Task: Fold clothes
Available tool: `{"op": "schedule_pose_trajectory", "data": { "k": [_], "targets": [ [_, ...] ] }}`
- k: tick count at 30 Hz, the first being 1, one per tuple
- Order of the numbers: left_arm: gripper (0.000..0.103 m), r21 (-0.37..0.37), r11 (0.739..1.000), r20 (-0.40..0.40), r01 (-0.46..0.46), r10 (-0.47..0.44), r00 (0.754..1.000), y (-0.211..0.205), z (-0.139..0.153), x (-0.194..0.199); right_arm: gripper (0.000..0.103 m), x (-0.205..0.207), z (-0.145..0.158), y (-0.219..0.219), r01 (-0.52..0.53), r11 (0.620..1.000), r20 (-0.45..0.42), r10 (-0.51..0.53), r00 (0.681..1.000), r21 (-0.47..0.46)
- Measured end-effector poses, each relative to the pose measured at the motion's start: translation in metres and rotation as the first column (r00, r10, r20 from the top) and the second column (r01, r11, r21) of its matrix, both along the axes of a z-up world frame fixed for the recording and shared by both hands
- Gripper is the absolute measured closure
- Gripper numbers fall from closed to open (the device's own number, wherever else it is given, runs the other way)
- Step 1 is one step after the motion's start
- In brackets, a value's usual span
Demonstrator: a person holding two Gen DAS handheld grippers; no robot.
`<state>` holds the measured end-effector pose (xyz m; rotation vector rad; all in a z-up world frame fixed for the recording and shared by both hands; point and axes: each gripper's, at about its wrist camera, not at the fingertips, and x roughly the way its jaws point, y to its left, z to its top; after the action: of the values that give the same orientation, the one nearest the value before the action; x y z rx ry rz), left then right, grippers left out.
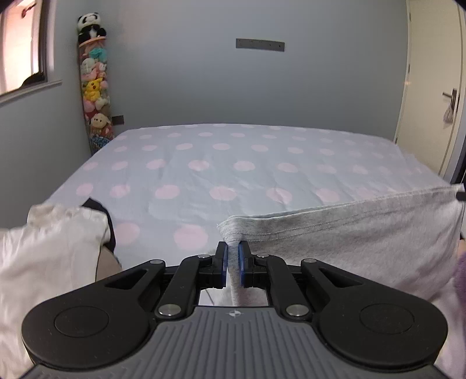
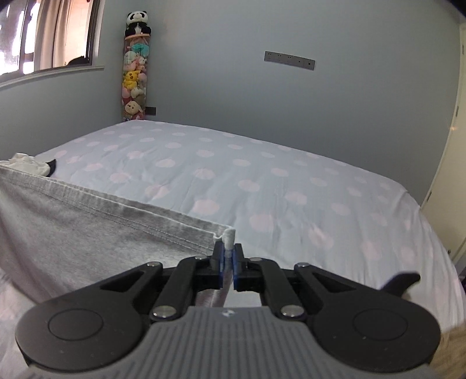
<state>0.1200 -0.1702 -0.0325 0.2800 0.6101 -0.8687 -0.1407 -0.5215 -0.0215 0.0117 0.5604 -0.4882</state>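
In the left wrist view, the left hand-held gripper (image 1: 232,263) sits at the bottom middle, pinched tight on one corner of the grey shirt (image 1: 349,233). The shirt's stitched hem runs from there to the right edge of the picture, pulled almost straight. I think the corner is held so the cloth hangs flat and can be laid down neatly on the bed (image 1: 233,163), which fills the middle. At the lower left lies a pile of clothes (image 1: 58,239): one white piece, with one dark piece peeking out behind it

In the right wrist view, the right hand-held gripper (image 2: 228,261) at the bottom middle is closed on the shirt's other corner, and a small tuft sticks up between its blue pads. The hem climbs to the left edge. So there are two grippers, two held corners, one grey shirt (image 2: 72,233). The bed (image 2: 262,180) has many pink dots. In the upper left, one tall tube of soft toys (image 2: 134,78) has one panda (image 2: 137,23) on top
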Motion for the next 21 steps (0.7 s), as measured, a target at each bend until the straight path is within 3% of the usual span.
{"op": "schedule_pose_trajectory", "data": {
  "k": [6, 12, 21],
  "targets": [
    [0.097, 0.057, 0.998, 0.017, 0.003, -0.004, 1.000, -0.042, -0.020, 0.039, 0.097, 0.058, -0.018, -0.044, 0.018, 1.000, -0.036, -0.017, 0.999, 0.020],
    [0.097, 0.114, 0.994, 0.032, 0.006, -0.009, 0.999, -0.084, -0.040, 0.077, 0.097, 0.110, -0.062, -0.080, 0.036, 0.999, -0.095, -0.032, 0.995, 0.041],
    [0.097, 0.167, 0.986, -0.042, 0.005, 0.002, 0.999, -0.109, -0.110, 0.114, 0.097, 0.163, -0.133, -0.113, 0.067, 0.994, -0.185, -0.050, 0.982, 0.086]
  ]
}}
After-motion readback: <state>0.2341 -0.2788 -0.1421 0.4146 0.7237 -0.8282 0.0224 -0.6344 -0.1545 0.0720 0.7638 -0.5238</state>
